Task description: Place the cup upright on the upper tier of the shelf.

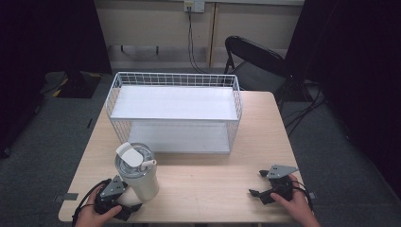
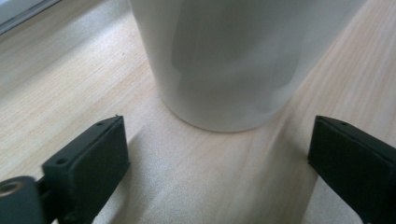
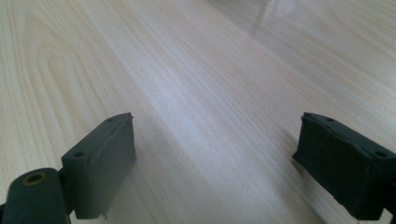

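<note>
High view: I'm seeing the white tumbler (image 1: 137, 172) standing upright on the bench (image 1: 213, 184), front-left, before the wire basket (image 1: 175, 111).
Left gripper (image 1: 126, 198) fingers are gaping wide just short of its base; right gripper (image 1: 259, 184) is resting wide apart, holding nothing.

Surface (image 1: 213, 179) — pale wood grain. White wire basket (image 1: 174, 111) with a flat white shelf panel across its top — set at the far half. White tumbler (image 1: 137, 172), clear lid, upright near the front left corner. Black folding chair (image 1: 257, 61) behind; grey carpet floor (image 1: 331, 142); wall socket (image 1: 195, 5) with cable.
</note>
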